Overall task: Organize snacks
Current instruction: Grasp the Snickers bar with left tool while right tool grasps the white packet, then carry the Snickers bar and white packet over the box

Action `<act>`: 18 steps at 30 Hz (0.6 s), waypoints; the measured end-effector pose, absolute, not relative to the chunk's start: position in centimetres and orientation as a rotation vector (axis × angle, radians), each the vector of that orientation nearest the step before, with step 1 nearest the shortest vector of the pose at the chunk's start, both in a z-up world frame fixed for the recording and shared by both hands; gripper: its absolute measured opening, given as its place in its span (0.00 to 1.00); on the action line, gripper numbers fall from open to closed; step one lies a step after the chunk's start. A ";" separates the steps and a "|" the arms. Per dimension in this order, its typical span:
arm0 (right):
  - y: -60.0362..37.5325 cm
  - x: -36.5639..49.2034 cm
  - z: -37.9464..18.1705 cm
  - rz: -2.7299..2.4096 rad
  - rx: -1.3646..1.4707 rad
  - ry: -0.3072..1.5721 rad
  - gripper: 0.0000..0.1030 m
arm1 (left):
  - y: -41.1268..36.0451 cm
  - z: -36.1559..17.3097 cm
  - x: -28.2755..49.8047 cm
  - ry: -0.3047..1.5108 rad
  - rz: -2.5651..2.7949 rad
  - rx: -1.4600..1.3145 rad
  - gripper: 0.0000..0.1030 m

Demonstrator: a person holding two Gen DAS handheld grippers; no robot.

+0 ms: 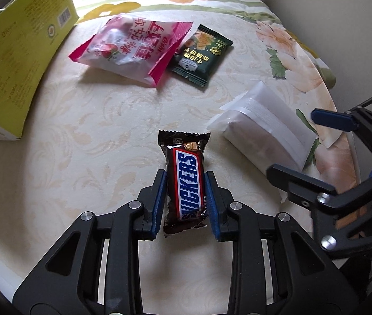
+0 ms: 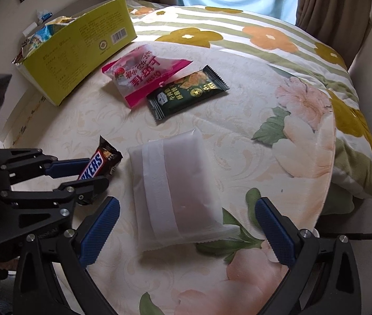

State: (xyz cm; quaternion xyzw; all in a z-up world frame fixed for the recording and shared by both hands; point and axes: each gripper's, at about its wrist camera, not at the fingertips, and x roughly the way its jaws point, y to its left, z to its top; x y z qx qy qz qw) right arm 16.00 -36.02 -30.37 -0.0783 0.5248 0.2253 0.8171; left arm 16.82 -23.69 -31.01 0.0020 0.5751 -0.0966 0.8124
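the snickers bar (image 1: 186,181) is gripped lengthwise between the left gripper (image 1: 186,183) jaws above the desk (image 1: 94,131), likely for the yellow box (image 1: 15,52), while the right gripper (image 2: 186,225) is held open around the white packet (image 2: 178,183).

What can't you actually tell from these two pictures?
- What the white packet holds: its frosted wrapper hides the contents in both views.
- What fills the yellow box: the right view shows only wrapper tops above its wall; the left view cuts it off at the edge.
- Small print on the green packet: too small.
- The Snickers bar name: in the right view the left claw covers its first letters.
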 end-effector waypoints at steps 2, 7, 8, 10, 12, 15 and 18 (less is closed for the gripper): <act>-35.6 16.1 -30.8 0.486 -0.180 1.124 0.89 | -23.6 -30.9 16.7 1.225 -0.205 0.001 0.25; -34.5 16.2 -31.6 0.504 -0.230 1.112 0.76 | -23.0 -30.6 16.4 1.220 -0.193 -0.005 0.25; -34.4 16.2 -31.6 0.506 -0.236 1.110 0.72 | -22.9 -30.5 16.5 1.221 -0.194 -0.015 0.25; -34.0 16.1 -31.9 0.492 -0.272 1.105 0.63 | -22.6 -30.4 16.4 1.222 -0.189 -0.019 0.25; -34.0 16.1 -31.9 0.491 -0.280 1.100 0.60 | -22.3 -30.1 16.3 1.218 -0.181 -0.017 0.25; -34.3 16.2 -31.5 0.479 -0.248 1.112 0.59 | -21.7 -29.2 16.2 1.207 -0.174 -0.029 0.25; -34.4 16.0 -30.2 0.479 -0.222 1.100 0.58 | -20.9 -27.6 16.0 1.181 -0.163 -0.031 0.25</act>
